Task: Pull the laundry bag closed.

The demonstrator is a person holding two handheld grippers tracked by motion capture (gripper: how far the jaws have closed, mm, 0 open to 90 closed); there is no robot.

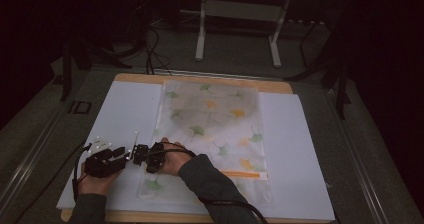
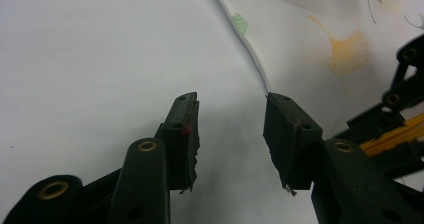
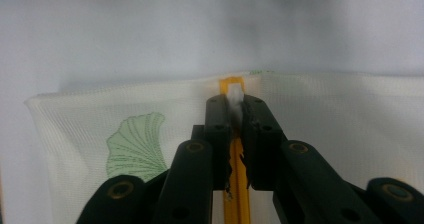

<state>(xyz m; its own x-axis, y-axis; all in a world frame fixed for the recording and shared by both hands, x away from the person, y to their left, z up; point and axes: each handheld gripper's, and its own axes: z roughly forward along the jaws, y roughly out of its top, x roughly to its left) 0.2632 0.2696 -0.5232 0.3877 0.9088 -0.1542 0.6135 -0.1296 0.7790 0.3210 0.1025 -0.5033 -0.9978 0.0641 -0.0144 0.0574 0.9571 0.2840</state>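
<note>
A white mesh bag printed with green and orange ginkgo leaves lies flat on the white board. Its yellow zipper runs along the near end. In the right gripper view my right gripper is shut on the zipper's white pull tab, close to the bag's end edge. The zipper band passes under the jaws. My left gripper stands open just beside the bag's edge, over bare board, with nothing between its fingers. In the high view both grippers sit close together, left and right.
The white board rests on a wooden table whose edge shows at the back. Dark floor, cables and a white desk frame lie beyond. Bare board stretches to the left and right of the bag.
</note>
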